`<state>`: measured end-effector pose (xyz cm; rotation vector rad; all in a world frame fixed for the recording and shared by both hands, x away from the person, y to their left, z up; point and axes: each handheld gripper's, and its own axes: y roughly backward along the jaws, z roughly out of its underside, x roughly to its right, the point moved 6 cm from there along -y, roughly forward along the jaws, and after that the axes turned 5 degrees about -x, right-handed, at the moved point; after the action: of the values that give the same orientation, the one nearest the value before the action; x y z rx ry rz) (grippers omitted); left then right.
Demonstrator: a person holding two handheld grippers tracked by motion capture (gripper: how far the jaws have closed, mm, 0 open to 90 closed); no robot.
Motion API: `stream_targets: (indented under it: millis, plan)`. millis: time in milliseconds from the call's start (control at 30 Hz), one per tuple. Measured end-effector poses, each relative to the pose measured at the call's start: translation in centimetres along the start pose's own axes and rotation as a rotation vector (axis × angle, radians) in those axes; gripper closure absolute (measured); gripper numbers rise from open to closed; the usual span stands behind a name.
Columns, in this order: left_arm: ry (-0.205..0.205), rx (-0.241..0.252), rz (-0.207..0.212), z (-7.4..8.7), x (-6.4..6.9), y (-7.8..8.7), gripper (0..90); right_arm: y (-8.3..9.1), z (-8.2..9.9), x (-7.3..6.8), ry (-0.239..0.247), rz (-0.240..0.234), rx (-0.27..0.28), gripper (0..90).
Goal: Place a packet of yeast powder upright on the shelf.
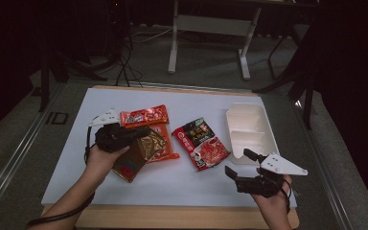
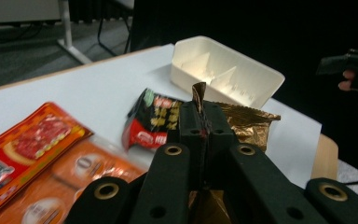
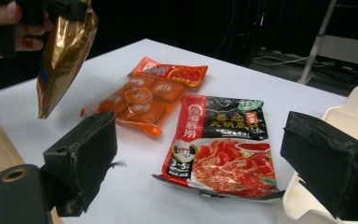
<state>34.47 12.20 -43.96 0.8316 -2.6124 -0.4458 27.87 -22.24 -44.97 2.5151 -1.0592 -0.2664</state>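
Observation:
My left gripper (image 1: 141, 132) is shut on the top edge of a gold foil packet (image 1: 143, 149), which hangs lifted off the white table in the right gripper view (image 3: 63, 56). In the left gripper view the jaws pinch the packet's crimped corner (image 2: 199, 100). A red-and-black soup-base packet (image 1: 201, 142) lies flat at mid-table. Two orange-red snack packets, one long (image 1: 144, 115) and one see-through (image 1: 166, 143), lie beside the left gripper. My right gripper (image 1: 237, 165) stands open near the front right, empty, its pads (image 3: 88, 154) spread wide before the soup-base packet (image 3: 223, 144).
A white divided tray (image 1: 263, 139) stands at the right, just beyond the right gripper, its near corner (image 3: 354, 107) beside the right pad. The table's wooden front edge (image 1: 182, 218) runs below both hands. Desk legs and cables stand on the floor behind.

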Motion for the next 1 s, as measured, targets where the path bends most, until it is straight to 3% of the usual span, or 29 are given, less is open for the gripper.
stream_targets:
  millis: [233,367,633,833,1000]
  plan:
    - [-0.023,0.082,-0.022,-1.1,0.8,-0.8,89.0,-0.2,-1.6,-0.5,0.055,-0.011,0.006,10.4]
    - [-0.019,0.106,-0.003,-1.5,1.2,-1.6,89.0,-0.6,-3.1,-0.6,0.072,-0.021,0.010,10.5]
    - [-0.020,0.117,0.046,-1.6,2.7,-4.0,89.0,-2.4,-6.2,-1.3,0.060,-0.094,0.025,13.8]
    - [-0.025,0.129,0.061,-1.6,3.7,-5.5,88.9,-3.5,-6.9,-1.9,0.055,-0.141,0.034,16.0]
    - [-0.020,0.161,0.046,-1.7,4.2,-6.3,88.9,-4.2,-7.0,-2.2,0.056,-0.156,0.037,18.1]
